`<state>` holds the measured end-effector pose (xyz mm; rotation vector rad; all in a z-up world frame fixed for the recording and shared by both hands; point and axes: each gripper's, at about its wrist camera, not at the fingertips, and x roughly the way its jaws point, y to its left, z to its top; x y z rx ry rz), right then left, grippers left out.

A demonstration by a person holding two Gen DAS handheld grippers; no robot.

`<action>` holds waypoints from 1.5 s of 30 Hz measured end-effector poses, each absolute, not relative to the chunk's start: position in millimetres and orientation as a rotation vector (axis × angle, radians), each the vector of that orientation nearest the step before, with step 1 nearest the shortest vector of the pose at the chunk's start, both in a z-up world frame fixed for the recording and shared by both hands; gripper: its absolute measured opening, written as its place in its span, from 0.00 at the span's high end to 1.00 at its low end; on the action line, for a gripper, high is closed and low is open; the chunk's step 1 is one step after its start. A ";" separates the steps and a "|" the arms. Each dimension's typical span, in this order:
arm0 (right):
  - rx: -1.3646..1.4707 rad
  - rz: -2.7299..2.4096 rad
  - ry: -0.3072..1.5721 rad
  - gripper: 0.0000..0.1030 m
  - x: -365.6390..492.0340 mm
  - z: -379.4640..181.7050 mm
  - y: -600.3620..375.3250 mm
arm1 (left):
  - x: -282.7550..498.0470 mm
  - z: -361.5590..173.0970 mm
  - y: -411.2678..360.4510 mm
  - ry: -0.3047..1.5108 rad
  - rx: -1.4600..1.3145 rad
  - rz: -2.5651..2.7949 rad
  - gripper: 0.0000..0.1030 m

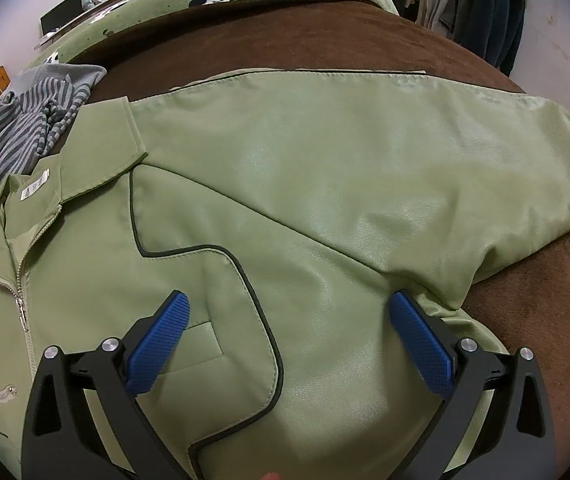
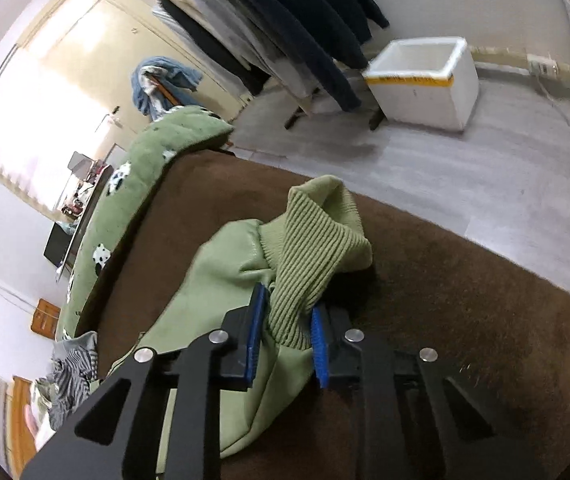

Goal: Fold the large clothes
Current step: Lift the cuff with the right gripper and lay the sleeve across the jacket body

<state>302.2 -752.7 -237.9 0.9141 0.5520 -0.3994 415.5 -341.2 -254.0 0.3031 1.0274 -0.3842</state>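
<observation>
L gripper hangs over jacket front, jaws spread wide, blue pads clear of the fabric, nothing between them. Jacket lies flat on brown blanket, zip and collar to the left, sleeve running off right. R gripper clamped on ribbed cuff at sleeve end, cuff bunched up between pads. Beyond: striped top crumpled by collar, green panda quilt past blanket edge. Far back, white box on floor, dark clothes hanging.

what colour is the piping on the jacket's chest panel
Dark, near black, on the light green jacket; clearest in the left wrist view.
</observation>
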 end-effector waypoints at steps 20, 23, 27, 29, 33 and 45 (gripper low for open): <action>0.427 -0.010 0.397 0.84 357.2 -3.0 -516.4 | 410.5 -201.1 -313.1 0.987 0.244 -0.344 0.06; 0.381 0.051 0.401 0.84 365.1 7.1 -472.8 | 405.4 -178.4 -289.9 0.947 0.213 -0.310 0.06; 0.346 0.117 0.414 0.85 373.3 4.1 -419.7 | 399.1 -157.4 -244.0 0.897 0.174 -0.215 0.06; 0.336 0.150 0.434 0.85 378.7 -1.4 -397.6 | 396.6 -151.0 -214.8 0.875 0.165 -0.156 0.06; 0.259 0.180 0.480 0.85 391.5 -18.0 -350.2 | 382.8 -145.9 -157.8 0.833 0.144 -0.041 0.06; 0.236 0.316 0.700 0.85 421.8 -113.5 -234.0 | 331.1 -176.0 -28.5 0.894 0.105 0.242 0.06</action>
